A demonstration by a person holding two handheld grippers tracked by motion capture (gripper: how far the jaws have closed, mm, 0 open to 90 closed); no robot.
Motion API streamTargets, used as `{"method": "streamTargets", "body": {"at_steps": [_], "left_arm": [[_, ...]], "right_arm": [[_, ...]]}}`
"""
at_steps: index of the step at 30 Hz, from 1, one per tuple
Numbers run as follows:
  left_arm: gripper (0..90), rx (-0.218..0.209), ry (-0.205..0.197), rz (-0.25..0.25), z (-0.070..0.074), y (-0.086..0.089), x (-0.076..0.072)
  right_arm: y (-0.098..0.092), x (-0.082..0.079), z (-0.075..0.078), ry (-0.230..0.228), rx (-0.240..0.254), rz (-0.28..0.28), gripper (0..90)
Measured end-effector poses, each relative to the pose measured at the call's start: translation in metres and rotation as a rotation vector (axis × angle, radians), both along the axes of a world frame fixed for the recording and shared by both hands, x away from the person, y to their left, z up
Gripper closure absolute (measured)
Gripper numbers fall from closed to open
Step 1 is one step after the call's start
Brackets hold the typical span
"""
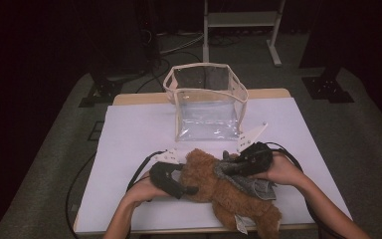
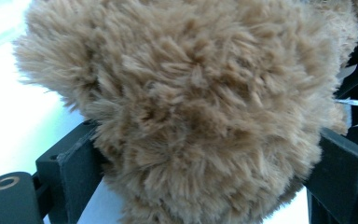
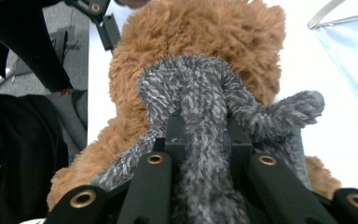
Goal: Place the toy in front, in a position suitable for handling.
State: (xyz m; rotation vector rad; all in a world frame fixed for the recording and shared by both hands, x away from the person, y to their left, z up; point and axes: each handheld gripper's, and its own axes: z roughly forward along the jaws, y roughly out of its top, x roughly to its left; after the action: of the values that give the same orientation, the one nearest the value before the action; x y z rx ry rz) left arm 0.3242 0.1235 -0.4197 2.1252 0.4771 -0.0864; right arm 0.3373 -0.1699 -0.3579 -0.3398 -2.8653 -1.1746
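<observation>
A brown bear (image 1: 214, 181) lies on the white table (image 1: 129, 139) near its front edge, in front of a clear bag (image 1: 206, 102) that stands open. The left gripper (image 1: 179, 179) has its jaws wide on either side of the bear's furry head, flanking it; whether they press it I cannot tell. The right gripper (image 3: 200, 135) pinches the grey scarf (image 3: 200, 93) wrapped round the bear

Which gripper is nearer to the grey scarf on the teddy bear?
Right. The right gripper is clamped on the grey scarf; the left gripper sits at the teddy bear's far side, jaws around its fur.
</observation>
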Motion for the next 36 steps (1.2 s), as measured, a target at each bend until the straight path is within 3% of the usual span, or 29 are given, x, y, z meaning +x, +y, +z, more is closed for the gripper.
{"method": "streamTargets", "body": {"at_steps": [5, 12, 20, 28, 31, 34, 36], "left_arm": [[22.3, -0.03, -0.005, -0.019, 0.003, 0.001, 0.0], [32.6, -0.093, -0.045, -0.013, 0.018, 0.003, -0.003], [34.9, -0.096, -0.108, 0.016, 0.047, 0.013, -0.002], [34.9, -0.067, -0.211, 0.034, 0.092, 0.021, -0.002], [35.8, -0.06, -0.23, 0.032, 0.104, 0.021, -0.002], [35.8, 0.005, -0.218, 0.026, 0.096, 0.016, 0.0], [35.7, 0.003, -0.188, 0.022, 0.082, 0.014, 0.0]], "right_arm": [[-0.001, 0.005, -0.003, 0.02, 0.01, -0.007, 76.0], [0.012, 0.005, -0.001, 0.01, 0.031, 0.007, 76.3], [0.023, 0.01, 0.01, -0.01, 0.079, 0.011, 77.1], [0.033, 0.014, 0.029, -0.054, 0.143, 0.012, 77.5], [0.039, 0.014, 0.034, -0.059, 0.157, 0.017, 77.6], [0.042, 0.013, 0.031, -0.07, 0.121, 0.017, 77.5], [0.04, 0.012, 0.022, -0.08, 0.072, 0.018, 77.6]]}}
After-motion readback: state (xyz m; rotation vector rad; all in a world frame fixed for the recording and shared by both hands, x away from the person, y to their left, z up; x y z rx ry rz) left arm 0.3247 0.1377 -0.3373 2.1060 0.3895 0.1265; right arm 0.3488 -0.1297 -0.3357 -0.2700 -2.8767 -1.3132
